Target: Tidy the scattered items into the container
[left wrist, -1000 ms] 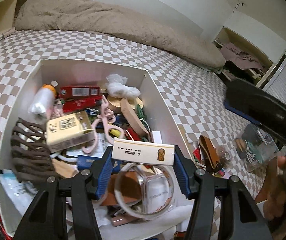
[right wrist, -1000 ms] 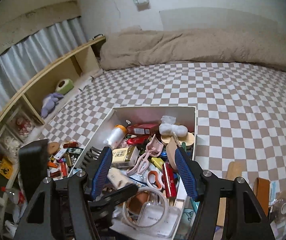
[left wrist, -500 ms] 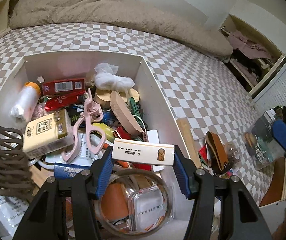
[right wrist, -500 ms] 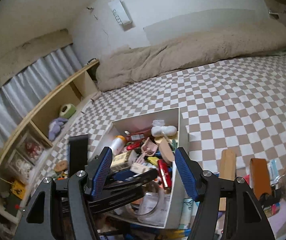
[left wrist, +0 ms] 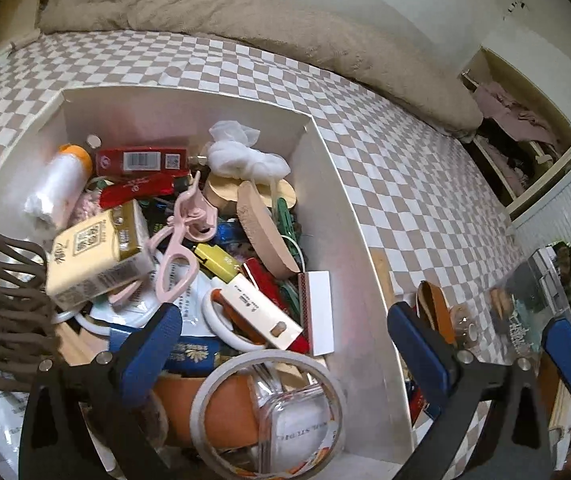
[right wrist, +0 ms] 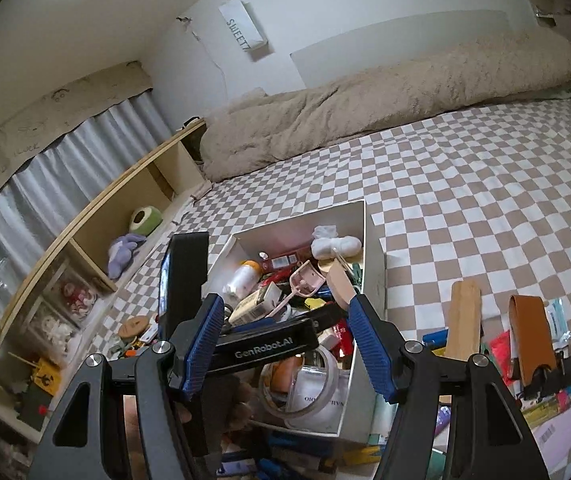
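Left gripper (left wrist: 285, 352) jaws just opened wide; white slim box (left wrist: 261, 314) lies loose in the container (left wrist: 349, 216). Right gripper (right wrist: 285, 344) open, empty.

A wide bed (right wrist: 465, 184) with a brown-and-white checked cover fills the room, a beige fluffy blanket (right wrist: 385, 112) lies along the white wall (right wrist: 325, 8), a wooden shelf (right wrist: 97, 224) stands under grey curtains (right wrist: 65, 152), and what seems an open wardrobe (left wrist: 525, 148) is at the other side.

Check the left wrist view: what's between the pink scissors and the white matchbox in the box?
Left wrist view: between the pink scissors and the matchbox lie a yellow piece, a red strip and the long cream box.
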Available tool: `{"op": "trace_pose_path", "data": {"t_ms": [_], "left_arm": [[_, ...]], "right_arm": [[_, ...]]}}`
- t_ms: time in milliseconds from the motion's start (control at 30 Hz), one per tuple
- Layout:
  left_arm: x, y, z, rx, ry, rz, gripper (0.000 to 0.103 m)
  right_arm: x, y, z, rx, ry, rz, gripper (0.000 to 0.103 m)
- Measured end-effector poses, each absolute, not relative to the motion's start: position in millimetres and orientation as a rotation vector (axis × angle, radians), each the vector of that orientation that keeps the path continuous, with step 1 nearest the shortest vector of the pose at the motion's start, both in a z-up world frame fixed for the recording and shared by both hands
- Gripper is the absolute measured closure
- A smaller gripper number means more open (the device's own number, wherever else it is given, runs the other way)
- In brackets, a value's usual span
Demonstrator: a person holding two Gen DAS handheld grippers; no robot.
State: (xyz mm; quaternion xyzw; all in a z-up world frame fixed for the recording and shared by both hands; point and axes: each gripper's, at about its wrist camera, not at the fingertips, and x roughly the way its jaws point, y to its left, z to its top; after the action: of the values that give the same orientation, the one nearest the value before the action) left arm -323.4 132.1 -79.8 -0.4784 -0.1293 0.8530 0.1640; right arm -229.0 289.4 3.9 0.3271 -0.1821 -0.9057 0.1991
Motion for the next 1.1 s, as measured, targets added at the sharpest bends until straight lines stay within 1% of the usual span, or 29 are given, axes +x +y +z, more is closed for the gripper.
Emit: {"op": "trace_pose_path", "data": {"t_ms": [233, 500, 867, 1100], "left_arm": [[-309, 126, -67, -1.330, -0.315, 2.467, 0.000], [-285, 110, -37, -1.227, -0.209, 2.581, 0.000], [-236, 65, -1, -1.102, -0.304, 2.630, 0.000], [-191, 44, 24, -0.977, -0.234, 2.739, 0.000]], "right_arm": [[-219, 290, 6, 0.905, -0.514, -2.537, 0.038], [-204, 285, 20, 0.869, -0.513, -2.544, 0.038], [-177, 274, 38, 0.833, -0.427, -2.608, 0.038], [-154, 268, 45, 0.809, -0.357, -2.656, 0.038]]}}
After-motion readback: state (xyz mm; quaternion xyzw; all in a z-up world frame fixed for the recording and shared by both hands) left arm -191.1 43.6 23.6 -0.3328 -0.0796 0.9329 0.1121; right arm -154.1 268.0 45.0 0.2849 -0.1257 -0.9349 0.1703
